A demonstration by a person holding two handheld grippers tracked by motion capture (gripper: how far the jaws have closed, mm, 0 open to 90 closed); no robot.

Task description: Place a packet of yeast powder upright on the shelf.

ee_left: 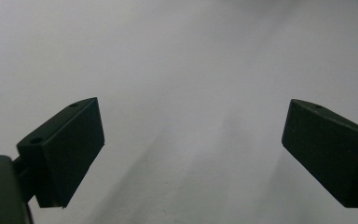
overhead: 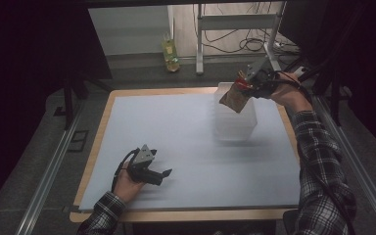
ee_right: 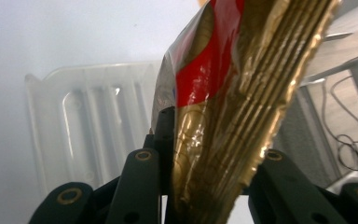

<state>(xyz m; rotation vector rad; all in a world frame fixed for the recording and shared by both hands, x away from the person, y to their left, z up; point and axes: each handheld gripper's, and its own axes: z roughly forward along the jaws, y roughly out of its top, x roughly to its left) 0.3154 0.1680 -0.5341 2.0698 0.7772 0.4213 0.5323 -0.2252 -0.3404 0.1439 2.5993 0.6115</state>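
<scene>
My right gripper [overhead: 247, 84] is shut on a gold and red snack packet [overhead: 235, 99] and holds it in the air over a clear plastic bin [overhead: 235, 122] at the table's far right. In the right gripper view the packet [ee_right: 223, 107] fills the space between the jaws, with the ribbed bin [ee_right: 93, 126] below it. Low at the front left, my left gripper [overhead: 165, 174] rests on the white table cover [overhead: 176, 132]. Its fingers [ee_left: 70, 149] stand wide apart, open over bare cover.
The white cover leaves the wooden table edge [overhead: 186, 214] showing at the front. Metal rails [overhead: 44, 181] run along both sides of the table. Beyond the far edge stand a yellow-green object [overhead: 171, 55] on the floor, a metal stand and loose cables.
</scene>
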